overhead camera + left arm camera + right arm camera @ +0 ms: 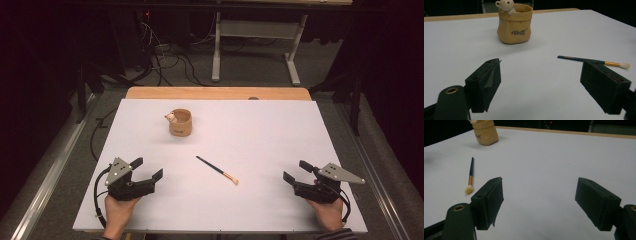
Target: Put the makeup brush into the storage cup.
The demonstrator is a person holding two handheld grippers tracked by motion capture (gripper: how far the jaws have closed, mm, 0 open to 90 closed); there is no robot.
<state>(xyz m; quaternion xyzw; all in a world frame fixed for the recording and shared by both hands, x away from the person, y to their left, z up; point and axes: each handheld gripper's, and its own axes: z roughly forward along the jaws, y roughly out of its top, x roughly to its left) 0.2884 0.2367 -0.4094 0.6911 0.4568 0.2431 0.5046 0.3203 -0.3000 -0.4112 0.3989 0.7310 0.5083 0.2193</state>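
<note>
On the white table [260,200] my two grippers [148,169] [296,170] gape empty, the thin light brush [216,170] mid-surface best pinched at its stiff handle

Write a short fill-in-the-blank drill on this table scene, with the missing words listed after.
1. The brush lies flat on the ____ table.
2. A small ____ figure peeks over the rim of the tan pot.
3. The left gripper and the right gripper both have their jaws ____.

Missing words: white; bear; open
</note>
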